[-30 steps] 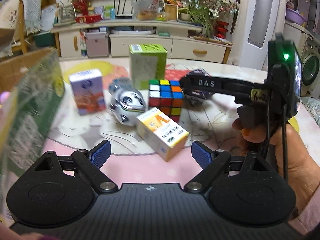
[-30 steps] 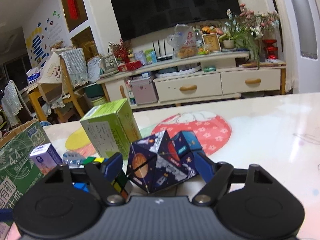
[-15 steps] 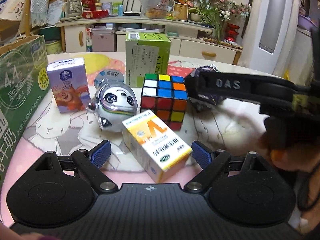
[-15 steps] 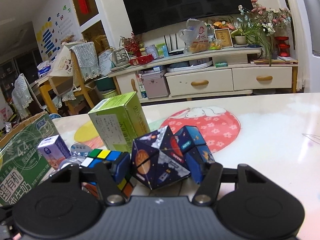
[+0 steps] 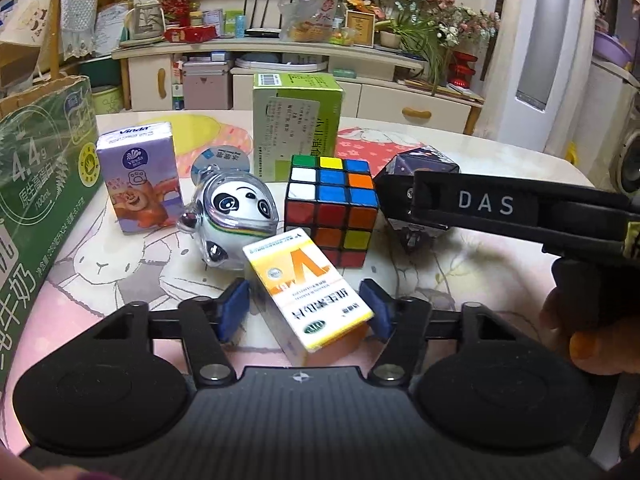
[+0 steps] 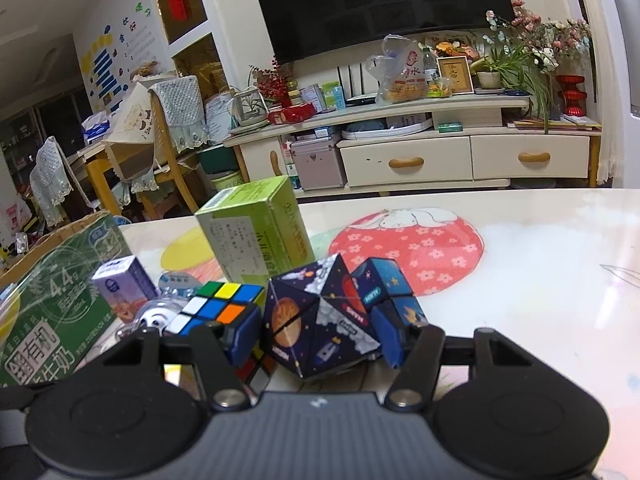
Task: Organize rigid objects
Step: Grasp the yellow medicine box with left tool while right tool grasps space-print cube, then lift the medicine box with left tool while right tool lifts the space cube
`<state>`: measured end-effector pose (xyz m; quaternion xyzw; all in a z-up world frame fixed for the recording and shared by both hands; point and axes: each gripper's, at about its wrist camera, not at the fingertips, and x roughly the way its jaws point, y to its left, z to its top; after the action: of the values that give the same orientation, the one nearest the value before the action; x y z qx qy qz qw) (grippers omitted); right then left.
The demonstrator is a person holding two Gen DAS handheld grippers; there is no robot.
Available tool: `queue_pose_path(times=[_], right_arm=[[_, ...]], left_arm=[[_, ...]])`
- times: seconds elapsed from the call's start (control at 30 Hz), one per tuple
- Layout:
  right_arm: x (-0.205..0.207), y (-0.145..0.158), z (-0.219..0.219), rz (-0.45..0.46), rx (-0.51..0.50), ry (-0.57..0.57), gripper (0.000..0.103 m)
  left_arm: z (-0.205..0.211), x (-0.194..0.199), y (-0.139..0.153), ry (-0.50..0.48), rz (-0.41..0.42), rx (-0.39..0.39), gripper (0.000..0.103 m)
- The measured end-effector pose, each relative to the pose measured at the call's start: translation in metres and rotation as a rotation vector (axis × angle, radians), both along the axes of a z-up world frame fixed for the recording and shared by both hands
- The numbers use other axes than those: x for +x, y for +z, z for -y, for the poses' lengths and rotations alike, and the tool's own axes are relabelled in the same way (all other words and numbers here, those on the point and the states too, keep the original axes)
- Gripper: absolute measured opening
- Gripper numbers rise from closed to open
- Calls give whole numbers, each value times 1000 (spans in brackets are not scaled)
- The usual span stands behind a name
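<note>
As my left claw (image 5: pixel 306 312) is closing around the yellow box (image 5: pixel 308 292) lying on the table (image 5: pixel 480 276), my right claw (image 6: pixel 320 336) holds the space-print cube (image 6: pixel 316 320); next, I'd lift both clear.

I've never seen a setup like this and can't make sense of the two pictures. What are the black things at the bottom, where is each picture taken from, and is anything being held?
There is no robot here: a person holds a two-finger gripper in each hand, and each gripper carries a wide-angle camera looking forward along its fingers. The black shapes at the bottom are the grippers themselves.

One picture comes from the left gripper. Its jaws are closing around a yellow-and-white box that lies on the table; the blue pads do not look pressed on it yet. Behind it stand a Rubik's cube, a panda toy, a purple carton and a green box.

The other picture comes from the right gripper, which is clamped on a dark space-patterned folding cube.
</note>
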<state>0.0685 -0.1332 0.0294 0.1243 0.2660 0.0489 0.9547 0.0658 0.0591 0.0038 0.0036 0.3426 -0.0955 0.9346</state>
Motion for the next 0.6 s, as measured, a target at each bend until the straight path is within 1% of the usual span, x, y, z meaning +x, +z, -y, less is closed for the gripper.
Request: queue_pose_path(times=[0.13, 0.17, 0.2, 0.33, 0.43, 0.6], right_arm=[[-10, 3, -5, -7, -14, 15, 61], [-13, 4, -6, -11, -17, 20, 61], [-16, 4, -7, -15, -18, 25, 61], [-27, 6, -9, -24, -16, 27, 61], [-37, 6, -12, -37, -21, 27, 60], [-62, 7, -24, -52, -46, 29, 61]], left_arm=[[-6, -6, 1, -4, -6, -13, 61], [-8, -9, 1, -5, -7, -12, 57], [-9, -11, 2, -5, -8, -9, 55], [-17, -18, 3, -8, -20, -6, 43], [-26, -24, 4, -5, -34, -19, 43], [-34, -38, 6, -19, -46, -17, 42]])
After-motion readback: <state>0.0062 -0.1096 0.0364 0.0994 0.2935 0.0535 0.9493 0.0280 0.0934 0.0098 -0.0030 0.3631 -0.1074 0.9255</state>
